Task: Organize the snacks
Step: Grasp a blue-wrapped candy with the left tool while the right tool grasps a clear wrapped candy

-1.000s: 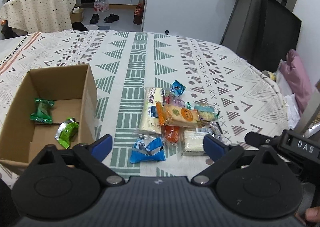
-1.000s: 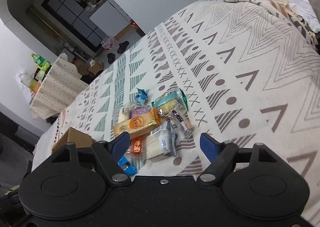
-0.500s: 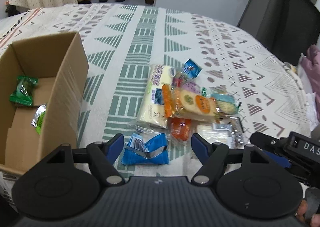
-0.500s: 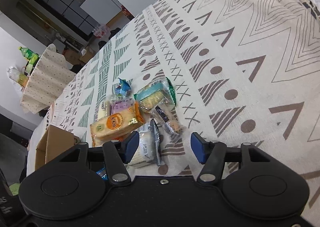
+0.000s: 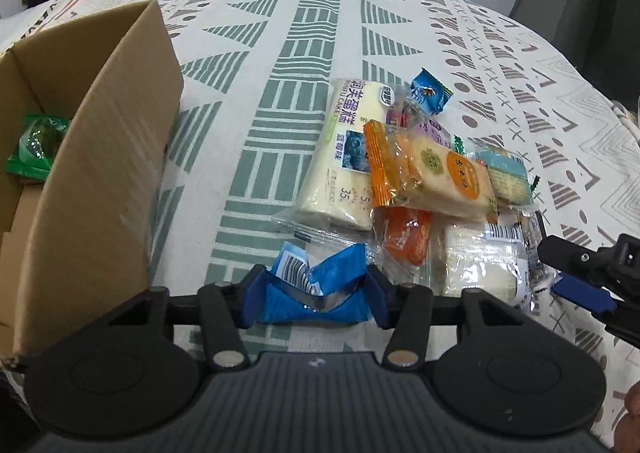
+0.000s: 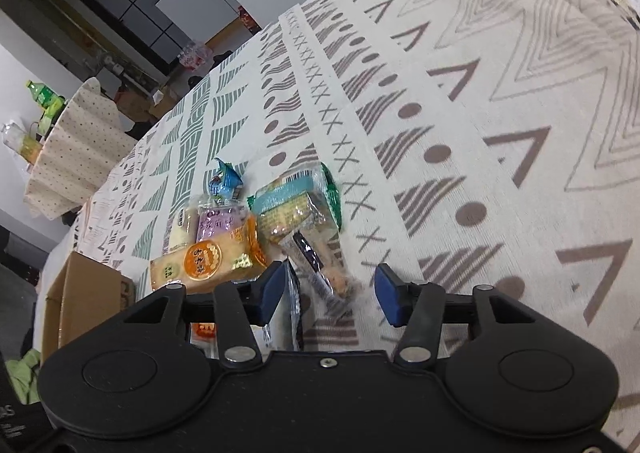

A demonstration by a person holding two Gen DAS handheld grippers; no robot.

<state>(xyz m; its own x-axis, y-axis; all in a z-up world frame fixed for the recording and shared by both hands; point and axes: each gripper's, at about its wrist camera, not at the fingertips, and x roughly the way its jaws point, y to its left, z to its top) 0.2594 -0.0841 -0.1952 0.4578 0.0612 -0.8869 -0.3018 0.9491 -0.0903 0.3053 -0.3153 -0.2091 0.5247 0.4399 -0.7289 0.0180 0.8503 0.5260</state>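
Pinches with the left tongs (image 5: 316, 301) a crumpled blue foil snack packet (image 5: 320, 285), one blue pad against each end, the wrapper buckled upward between them. Has just been narrowing these jaws onto it. Keeps the packet low on the white cloth with green and brown geometric print (image 5: 320, 33), at the near edge of the snack pile and just right of the open brown cardboard box (image 5: 100, 173).

Holds inside that box, against the far left wall, a green plastic-wrapped snack (image 5: 34, 149).

Leaves the remaining snacks heaped together on the cloth beyond the blue packet: a long cream-coloured cake in a clear wrapper with printed lettering (image 5: 344, 157), a rectangular rice-cracker pack with orange ends and an orange round label (image 5: 432, 177) lying across it, a small orange packet (image 5: 406, 241) under that pack, a pale cake in clear film with a barcode (image 5: 480, 265), a teal-topped biscuit pack (image 5: 506, 177), a purple-labelled pack (image 5: 432, 129), and a small blue twisted sachet (image 5: 430, 93) at the far edge.

Lowers the right tongs (image 6: 332, 295) over the right side of the pile, jaws having just been closing yet standing apart. Straddles a slim clear-wrapped bar with a dark stripe (image 6: 328, 281); shows cloth between the bar and the right-hand pad, so no squeeze on it.
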